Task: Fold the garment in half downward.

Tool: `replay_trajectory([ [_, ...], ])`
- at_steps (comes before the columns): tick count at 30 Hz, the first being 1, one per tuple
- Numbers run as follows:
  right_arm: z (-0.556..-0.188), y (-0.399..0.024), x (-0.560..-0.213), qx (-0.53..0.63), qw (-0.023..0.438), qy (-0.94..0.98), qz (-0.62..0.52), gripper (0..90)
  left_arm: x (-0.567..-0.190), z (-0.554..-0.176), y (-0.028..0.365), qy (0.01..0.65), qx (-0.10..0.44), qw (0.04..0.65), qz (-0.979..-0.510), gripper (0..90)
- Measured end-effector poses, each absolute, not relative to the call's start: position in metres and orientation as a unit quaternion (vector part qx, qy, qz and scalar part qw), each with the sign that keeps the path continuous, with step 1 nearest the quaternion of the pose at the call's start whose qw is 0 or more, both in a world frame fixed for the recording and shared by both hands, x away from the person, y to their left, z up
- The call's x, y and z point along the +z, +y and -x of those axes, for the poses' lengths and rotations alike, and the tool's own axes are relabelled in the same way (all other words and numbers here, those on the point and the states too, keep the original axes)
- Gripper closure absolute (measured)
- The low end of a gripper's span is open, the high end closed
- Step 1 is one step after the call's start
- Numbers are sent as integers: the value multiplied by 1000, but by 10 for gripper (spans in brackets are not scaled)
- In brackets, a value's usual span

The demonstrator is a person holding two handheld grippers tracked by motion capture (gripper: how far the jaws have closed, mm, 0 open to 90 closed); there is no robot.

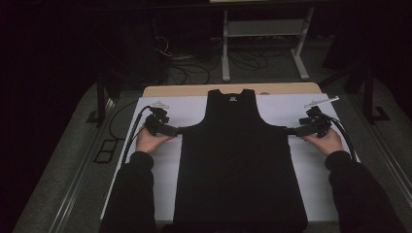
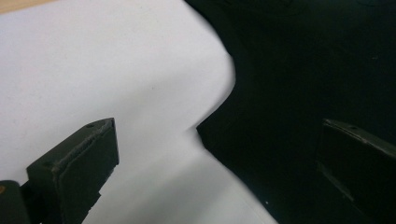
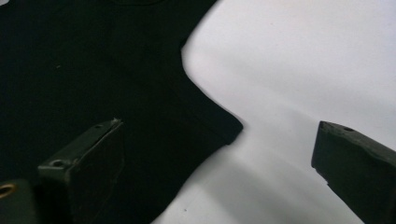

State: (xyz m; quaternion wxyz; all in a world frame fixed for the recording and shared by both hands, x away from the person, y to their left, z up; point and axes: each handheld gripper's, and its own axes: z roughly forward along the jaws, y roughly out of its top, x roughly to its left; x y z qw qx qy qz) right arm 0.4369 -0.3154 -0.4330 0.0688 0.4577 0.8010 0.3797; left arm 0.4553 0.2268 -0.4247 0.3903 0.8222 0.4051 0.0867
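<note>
My left claw [image 1: 176, 130] stands spread, one jaw over the white sheet [image 1: 160, 170], the other over black cloth; nothing is pinched. My right claw [image 1: 291, 130] is likewise spread, straddling the opposite underarm corner. The black vest [image 1: 239, 160] lies flat between them: at 3 o'clock from the left claw, at 9 o'clock from the right. Count: one vest, one white sheet, two claws, one table [image 1: 204, 90]. The vest's long axis runs 12 to 6 o'clock, neck opening toward 12, hem toward 6 at the near table edge.
</note>
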Motion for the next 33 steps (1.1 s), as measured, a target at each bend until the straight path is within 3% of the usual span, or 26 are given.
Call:
replay_trajectory([
  [10, -437, -309, -443, 374, 70, 806, -454, 200, -438, -459, 221, 408, 72, 386, -824, 2],
  [19, -441, -303, -451, 367, 78, 802, -466, 331, -444, -460, 214, 413, 75, 399, -815, 112],
  [25, -441, -302, -450, 365, 80, 802, -466, 473, -446, -460, 210, 407, 85, 380, -826, 158],
  [33, -439, -296, -450, 360, 86, 812, -452, 623, -448, -460, 206, 403, 101, 370, -831, 313],
])
